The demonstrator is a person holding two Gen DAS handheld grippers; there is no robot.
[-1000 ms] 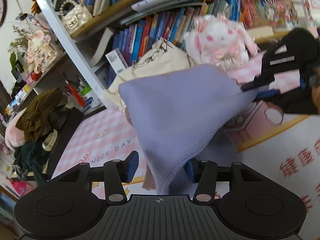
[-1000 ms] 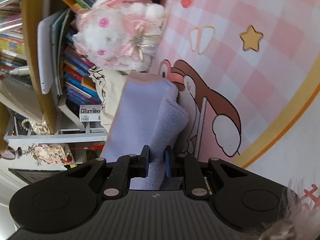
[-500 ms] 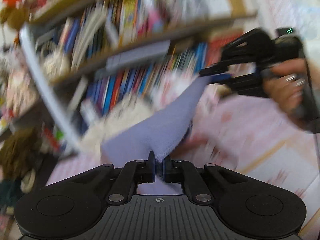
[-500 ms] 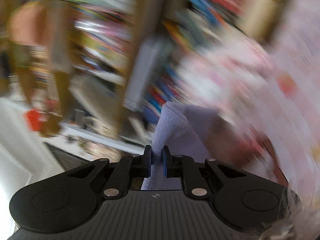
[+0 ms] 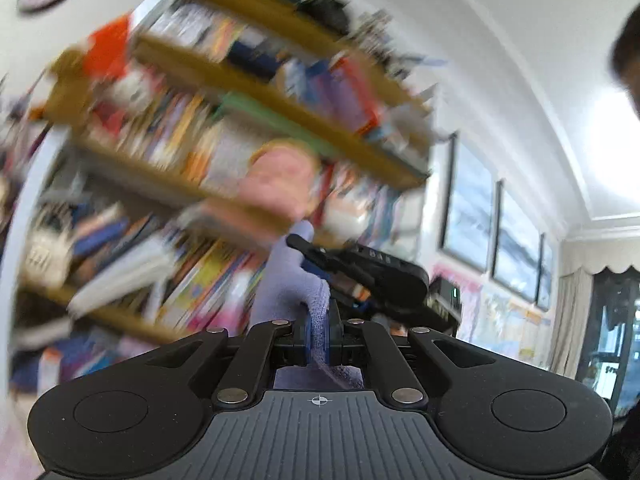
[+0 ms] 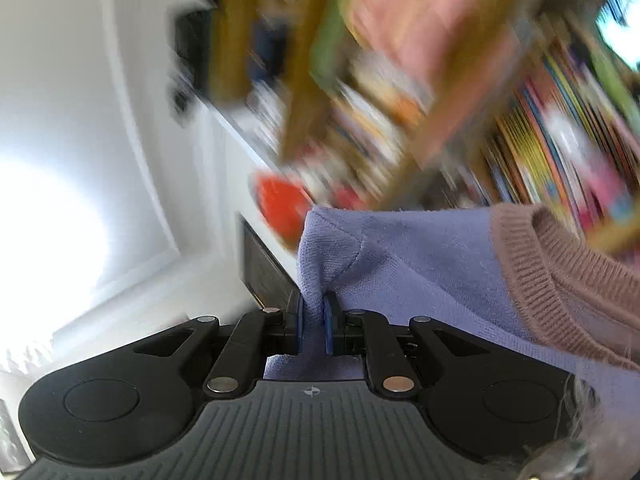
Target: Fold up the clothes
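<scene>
Both the left gripper [image 5: 318, 330] and the right gripper [image 6: 312, 320] clamped the lavender knit sweater [image 6: 420, 276], probably holding it aloft to shake it flat for folding.

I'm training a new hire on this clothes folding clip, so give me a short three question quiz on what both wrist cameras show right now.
1. True or false: the left gripper is shut on the lilac sweater.
2. What does the right gripper pinch? A) a book B) the lilac sweater C) nothing
3. What colour is the ribbed collar beside the lilac knit?

Key
1. True; its blue pads clamp a fold of the knit.
2. B.
3. Dusty pink.
</scene>
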